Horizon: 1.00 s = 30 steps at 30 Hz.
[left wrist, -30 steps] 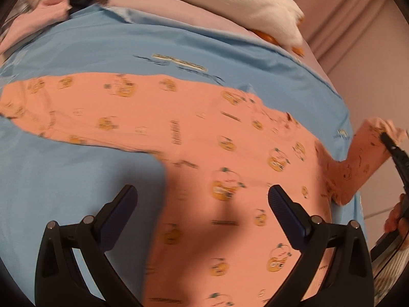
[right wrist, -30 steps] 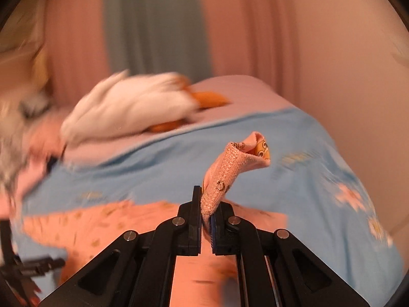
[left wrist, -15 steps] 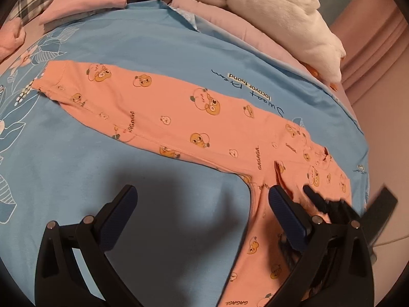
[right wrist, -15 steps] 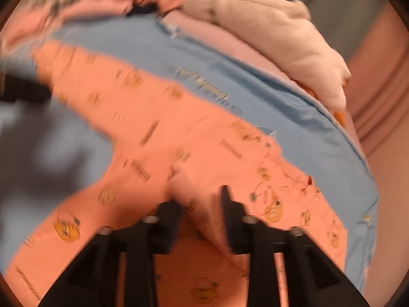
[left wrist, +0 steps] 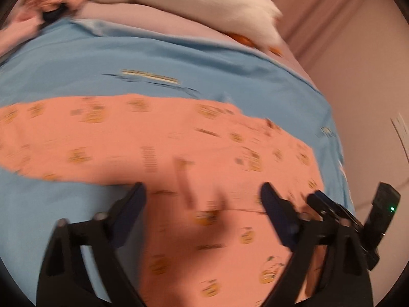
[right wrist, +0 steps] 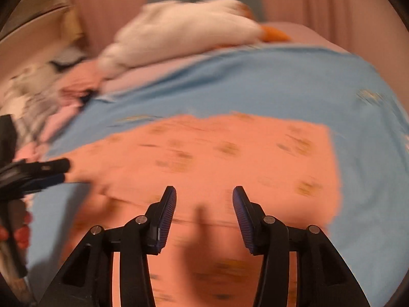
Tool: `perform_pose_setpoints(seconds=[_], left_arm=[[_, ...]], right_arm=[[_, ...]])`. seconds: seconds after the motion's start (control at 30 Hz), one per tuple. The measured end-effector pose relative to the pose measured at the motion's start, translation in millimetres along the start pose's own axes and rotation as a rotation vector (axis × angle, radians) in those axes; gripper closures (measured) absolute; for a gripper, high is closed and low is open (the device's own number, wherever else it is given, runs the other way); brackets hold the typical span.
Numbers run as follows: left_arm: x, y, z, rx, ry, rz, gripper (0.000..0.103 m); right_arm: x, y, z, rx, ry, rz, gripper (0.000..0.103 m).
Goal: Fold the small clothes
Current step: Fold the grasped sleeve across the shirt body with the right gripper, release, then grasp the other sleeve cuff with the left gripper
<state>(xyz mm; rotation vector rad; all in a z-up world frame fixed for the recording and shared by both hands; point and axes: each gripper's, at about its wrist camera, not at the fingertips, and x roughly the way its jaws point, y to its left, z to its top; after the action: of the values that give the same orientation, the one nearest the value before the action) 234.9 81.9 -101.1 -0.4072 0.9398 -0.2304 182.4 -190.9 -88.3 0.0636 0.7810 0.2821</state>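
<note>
Right wrist view: right gripper opening, empty, left gripper closing on nothing, above orange romper at 12 o'clock on blue sheet; you risk pinching sheet with cloth.

The onesie is orange-pink, with little yellow cartoon pictures and small dark words all over it. It lies flat on top of a blue sheet. One long part runs off to the left across the sheet, and the wide body part lies on the right and comes near. In the right view the onesie looks like a big flat patch with a straight edge on its right side. A thin fold line crosses the cloth near the bottom. Both views are blurry, so the tiny pictures are hard to make out
</note>
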Motion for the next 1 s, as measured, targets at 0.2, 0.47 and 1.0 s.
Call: perform_pose_setpoints(seconds=[0.2, 0.47, 1.0], left_arm=[[67, -18, -6, 0.040, 0.131, 0.053, 0.059], [39, 13, -4, -0.021, 0.093, -0.015, 0.029], [-103, 282, -21, -0.739, -0.312, 0.130, 0.024]], right_arm=[[17, -16, -7, 0.039, 0.016, -0.029, 0.057], [11, -10, -5, 0.079, 0.026, -0.021, 0.057], [-7, 23, -22, 0.049, 0.011, 0.029, 0.057]])
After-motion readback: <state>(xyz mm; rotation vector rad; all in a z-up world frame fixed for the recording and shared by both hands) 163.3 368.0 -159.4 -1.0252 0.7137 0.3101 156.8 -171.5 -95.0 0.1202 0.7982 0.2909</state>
